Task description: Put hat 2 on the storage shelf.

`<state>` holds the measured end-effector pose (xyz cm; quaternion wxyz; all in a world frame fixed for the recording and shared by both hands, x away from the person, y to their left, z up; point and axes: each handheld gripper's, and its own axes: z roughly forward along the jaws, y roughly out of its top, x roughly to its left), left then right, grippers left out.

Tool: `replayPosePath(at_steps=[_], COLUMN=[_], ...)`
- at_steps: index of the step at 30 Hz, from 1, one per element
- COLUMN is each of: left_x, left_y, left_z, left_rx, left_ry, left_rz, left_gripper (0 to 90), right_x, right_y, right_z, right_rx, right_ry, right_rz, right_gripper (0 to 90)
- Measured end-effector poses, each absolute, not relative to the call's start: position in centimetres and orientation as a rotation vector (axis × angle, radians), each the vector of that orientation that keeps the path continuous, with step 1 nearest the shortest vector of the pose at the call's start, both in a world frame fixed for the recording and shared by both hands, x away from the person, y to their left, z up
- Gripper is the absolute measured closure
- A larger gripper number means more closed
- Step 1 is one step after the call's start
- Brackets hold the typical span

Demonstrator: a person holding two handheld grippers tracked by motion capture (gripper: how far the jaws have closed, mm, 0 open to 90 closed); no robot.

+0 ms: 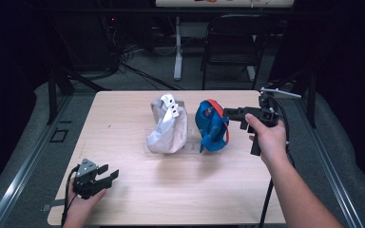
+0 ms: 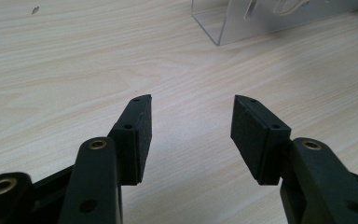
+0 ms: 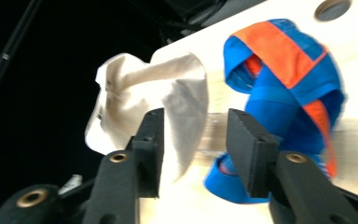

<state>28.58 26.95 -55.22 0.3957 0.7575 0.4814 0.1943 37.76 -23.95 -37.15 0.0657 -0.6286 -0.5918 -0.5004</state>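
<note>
**A:** Your right tongs point(image 1: 227, 112) are level with the top of the blue-and-orange cap point(image 1: 212, 126), their tips at its right edge. The jaws stand apart with nothing between them. What are you going for?

**B:** The cap. It sits propped upright on a clear stand point(image 2: 242, 21) in the middle of the desk point(image 1: 123, 190), just beside the beige cap point(image 1: 168, 126) — the two are close, and I cannot tell whether they touch.

**A:** Then mind your aim. In the right gripper view the gap between your jaws lines up with the space between the two caps, not with the blue one. Swing toward the blue cap's orange band first, so only one layer of fabric goes between the pads.

**B:** And the grip itself?

**A:** Take the rim or the band, not the loose crown — soft cloth will likely bunch and slip. Close slowly, then lift straight up off the stand; I'd guess a sideways pull drags the stand or knocks the beige cap over.

**B:** My other hand?

**A:** Your left tongs point(image 1: 105, 175) rest at the near left corner of the desk, jaws wide over bare wood, well apart from both caps. Leave them there unless the stand needs steadying.
</note>
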Motion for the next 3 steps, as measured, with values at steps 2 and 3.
replayPosePath(at_steps=[2, 3], left_x=[28.6, 28.6], left_y=[26.9, 26.9], left_z=[-55.2, -55.2], left_rx=[1.913, 1.916], left_ry=[1.218, 1.216], left_rz=[0.483, 0.487], left_gripper=[48.4, 48.4], right_x=[36.7, 36.1], right_y=[-24.0, -24.1], right_z=[-37.9, -38.4], right_rx=[-1.896, -1.889], right_ry=[-1.841, -1.848], right_rz=[-1.546, -1.575], right_gripper=[53.0, 51.7])
